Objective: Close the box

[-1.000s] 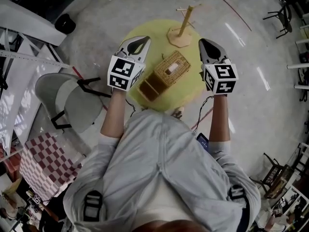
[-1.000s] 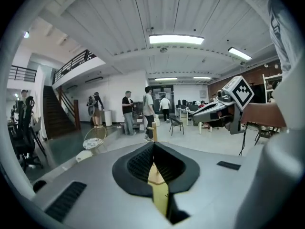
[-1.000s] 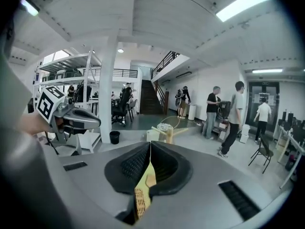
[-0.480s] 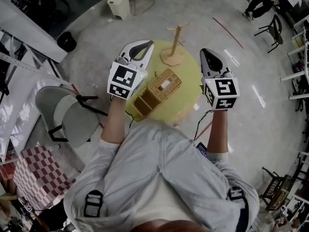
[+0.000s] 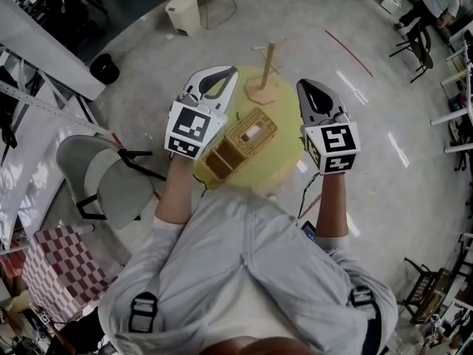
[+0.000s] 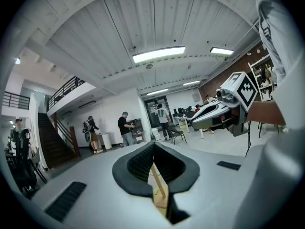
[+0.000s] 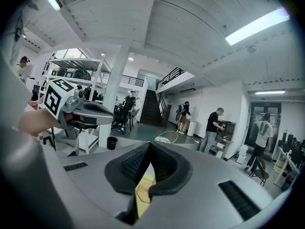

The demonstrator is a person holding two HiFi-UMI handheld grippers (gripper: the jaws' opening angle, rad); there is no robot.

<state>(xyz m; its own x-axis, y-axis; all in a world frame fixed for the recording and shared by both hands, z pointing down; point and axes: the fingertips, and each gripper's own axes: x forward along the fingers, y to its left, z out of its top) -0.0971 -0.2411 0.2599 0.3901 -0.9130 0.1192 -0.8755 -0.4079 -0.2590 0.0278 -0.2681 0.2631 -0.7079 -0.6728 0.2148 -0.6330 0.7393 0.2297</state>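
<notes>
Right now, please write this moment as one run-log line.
left gripper: shut, empty, apart from box | right gripper: shut, empty, apart from box | box: open, on yellow table

Left claw (image 5: 220, 78), right claw (image 5: 308, 89): higher above table (image 5: 284, 145).

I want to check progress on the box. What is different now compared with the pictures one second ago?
Both the left gripper and the right gripper rose away from the yellow table, jaws shut and empty; nothing was taken or released. The wicker box and the wooden stand stayed where they were, the box untouched.
</notes>
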